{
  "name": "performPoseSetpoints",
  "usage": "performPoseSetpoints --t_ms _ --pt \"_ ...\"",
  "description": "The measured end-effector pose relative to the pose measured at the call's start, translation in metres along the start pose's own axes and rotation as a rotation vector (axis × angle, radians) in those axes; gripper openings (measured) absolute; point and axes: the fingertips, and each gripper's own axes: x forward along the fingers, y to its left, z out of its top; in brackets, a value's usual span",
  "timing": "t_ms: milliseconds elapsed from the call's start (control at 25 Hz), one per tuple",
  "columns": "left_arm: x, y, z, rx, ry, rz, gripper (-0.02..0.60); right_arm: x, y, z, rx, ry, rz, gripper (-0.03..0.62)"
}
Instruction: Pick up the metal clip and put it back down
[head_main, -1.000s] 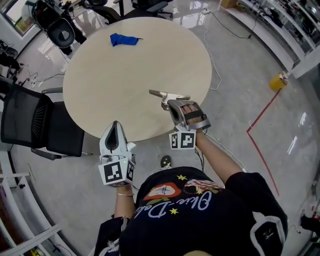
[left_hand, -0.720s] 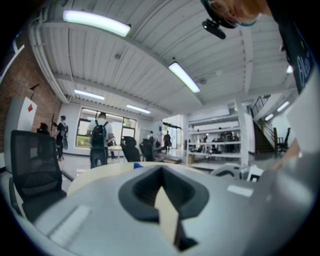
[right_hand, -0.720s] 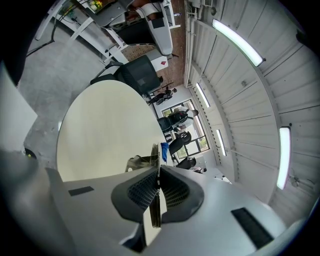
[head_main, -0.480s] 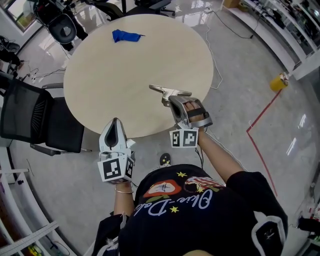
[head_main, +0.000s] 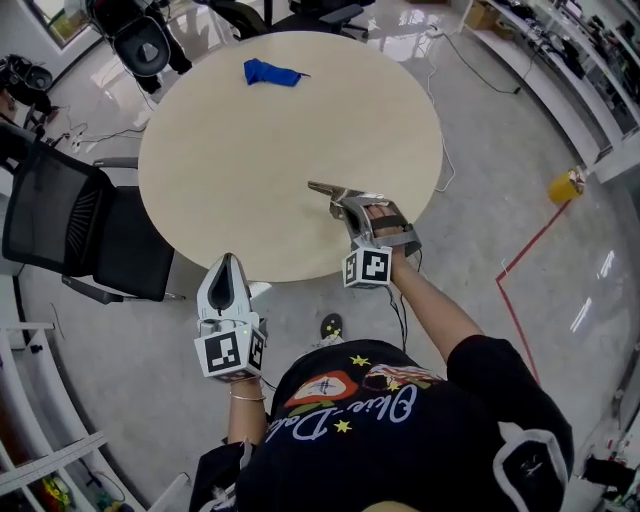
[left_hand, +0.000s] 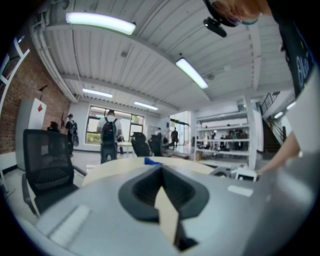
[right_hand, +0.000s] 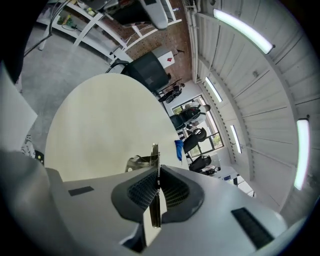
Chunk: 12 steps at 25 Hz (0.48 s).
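Right tongs (head_main: 343, 203) are clenched on the metal clip (head_main: 328, 189), over the near right part of the table (head_main: 250, 150). In the right gripper view the clip (right_hand: 155, 165) sits edge-on between the pads as a thin plate, with its bent part sticking out past the tips. Can't tell whether it's touching the table or just above it.

Left tongs (head_main: 227, 262) are closed on nothing and held off the table on the near left side.

Risks as I read it:
- The grip is on a thin flat tab, so the clip could pivot or slip if the squeeze eases early.
- The clip is close to the table's near right edge. A release from height or with sideways motion could bounce it off onto the floor.
- Its long end overhangs the tips and could catch the table first and twist.

Count:
- 1 metal clip
- 1 table
- 2 tongs
- 1 blue cloth (head_main: 272, 72), far side, well apart from the clip
- 1 black chair (head_main: 60, 225) at the table's left
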Motion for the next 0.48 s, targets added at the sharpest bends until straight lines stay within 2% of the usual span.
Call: performPoseSetpoints --t_ms 120,240,480 --pt "-0.01 0.018 -0.008 -0.003 0.028 0.053 -0.002 0.022 0.021 -0.007 -0.019 0.023 0.057 0.017" --pt "-0.015 0.032 -0.014 -0.007 0.046 0.093 -0.002 0.032 0.029 -0.011 -0.021 0.022 0.072 0.017" --pt "-0.013 0.039 -0.017 -0.003 0.057 0.106 -0.002 0.039 0.048 -0.014 0.002 0.023 0.101 0.018"
